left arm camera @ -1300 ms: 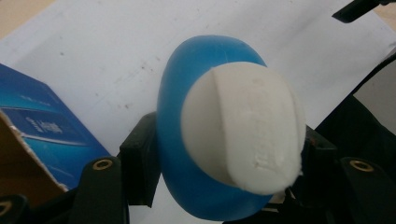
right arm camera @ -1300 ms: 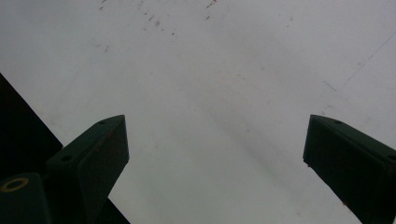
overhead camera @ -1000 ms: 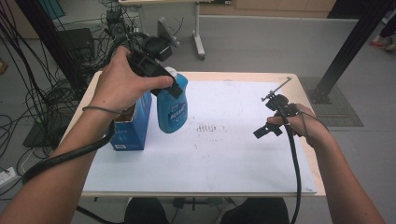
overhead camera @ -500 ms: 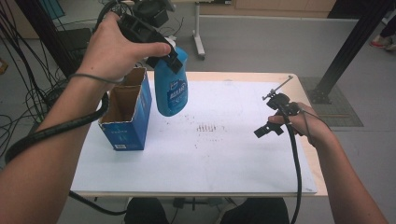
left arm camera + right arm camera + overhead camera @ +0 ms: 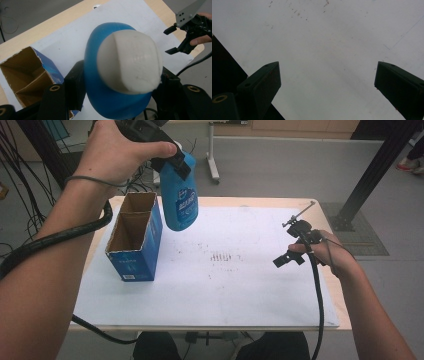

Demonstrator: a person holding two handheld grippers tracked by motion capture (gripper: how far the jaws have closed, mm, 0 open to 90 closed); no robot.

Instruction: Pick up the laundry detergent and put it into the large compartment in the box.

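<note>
Blue bottle hangs clamped in raised left gripper; right gripper jaws apart.

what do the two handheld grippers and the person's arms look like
Both grippers are black. The left gripper has blocky black jaws with brass-ringed screw holes, and a thick black cable loops under the forearm. The right gripper is a slimmer black frame with a thin metal rod sticking up, a grey plate with small holes on top, and a thin black cable trailing down. Both forearms are bare, with no sleeves; a thin band circles the left wrist.
</note>
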